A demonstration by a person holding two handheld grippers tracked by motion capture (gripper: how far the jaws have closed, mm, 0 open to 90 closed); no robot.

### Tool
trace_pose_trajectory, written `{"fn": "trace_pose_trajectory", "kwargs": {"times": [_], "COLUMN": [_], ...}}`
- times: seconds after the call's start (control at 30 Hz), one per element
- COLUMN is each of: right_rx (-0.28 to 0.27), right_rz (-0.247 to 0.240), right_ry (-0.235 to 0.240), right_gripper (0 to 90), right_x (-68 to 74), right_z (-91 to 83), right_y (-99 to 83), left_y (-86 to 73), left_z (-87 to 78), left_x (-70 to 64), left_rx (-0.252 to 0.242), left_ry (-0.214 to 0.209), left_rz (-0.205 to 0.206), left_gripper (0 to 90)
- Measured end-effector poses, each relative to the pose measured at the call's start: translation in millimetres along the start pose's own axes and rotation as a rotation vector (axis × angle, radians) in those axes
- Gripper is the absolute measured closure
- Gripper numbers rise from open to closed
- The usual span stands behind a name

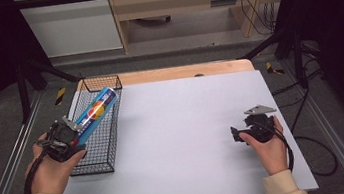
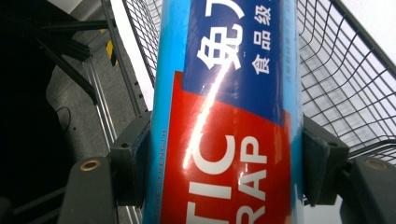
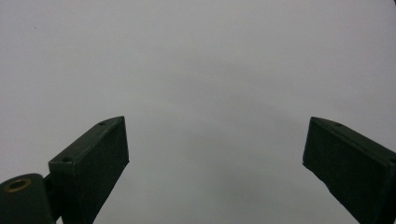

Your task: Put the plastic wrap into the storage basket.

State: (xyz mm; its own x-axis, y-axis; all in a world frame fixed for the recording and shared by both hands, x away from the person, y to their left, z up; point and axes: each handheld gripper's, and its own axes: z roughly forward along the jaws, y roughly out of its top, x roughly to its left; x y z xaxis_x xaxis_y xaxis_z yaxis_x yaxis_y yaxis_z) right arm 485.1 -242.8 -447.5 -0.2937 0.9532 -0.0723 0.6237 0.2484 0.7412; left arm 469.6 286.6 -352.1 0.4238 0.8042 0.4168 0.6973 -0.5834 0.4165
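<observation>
A long blue and red box of plastic wrap (image 1: 95, 112) slants over the black wire basket (image 1: 109, 155) at the table's left side. My left gripper (image 1: 71, 133) is shut on the box's near end, and both jaws press its sides in the left gripper view, where the plastic wrap box (image 2: 229, 112) runs up the middle. The wire basket (image 2: 345, 79) lies beyond and to the right of the box there. My right gripper (image 1: 238, 133) rests low over the white table at the right, held by a hand. Its jaws stand wide open above bare white surface, with the right gripper (image 3: 215, 149) holding nothing.
The white table top (image 1: 184, 130) spreads between the two hands. A wooden strip (image 1: 182, 72) runs along its far edge. Metal rails (image 1: 10, 163) flank the table on both sides, and cables (image 1: 313, 149) trail on the floor at the right.
</observation>
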Motion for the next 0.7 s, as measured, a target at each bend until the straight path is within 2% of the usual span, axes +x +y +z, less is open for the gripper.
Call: {"fn": "trace_pose_trajectory", "kwargs": {"times": [0.47,0.6,0.7], "right_rx": [0.002,0.003,0.004], "right_rz": [0.002,-0.001,-0.004], "right_ry": [0.005,0.006,0.005], "right_gripper": [7.2,7.2,7.2], "right_x": [-1.1,-1.0,-0.6], "right_z": [-0.2,0.1,1.0], "right_y": [-0.4,-0.4,-0.3], "left_y": [4.6,3.5,4.1], "left_z": [5.6,7.4,9.0], "left_x": [-6.1,-4.4,-2.3], "left_rx": [0.044,0.049,0.065], "left_ry": [-0.019,-0.015,-0.031], "left_rz": [-0.005,-0.033,-0.052], "left_gripper": [31.5,31.6,31.6]}}
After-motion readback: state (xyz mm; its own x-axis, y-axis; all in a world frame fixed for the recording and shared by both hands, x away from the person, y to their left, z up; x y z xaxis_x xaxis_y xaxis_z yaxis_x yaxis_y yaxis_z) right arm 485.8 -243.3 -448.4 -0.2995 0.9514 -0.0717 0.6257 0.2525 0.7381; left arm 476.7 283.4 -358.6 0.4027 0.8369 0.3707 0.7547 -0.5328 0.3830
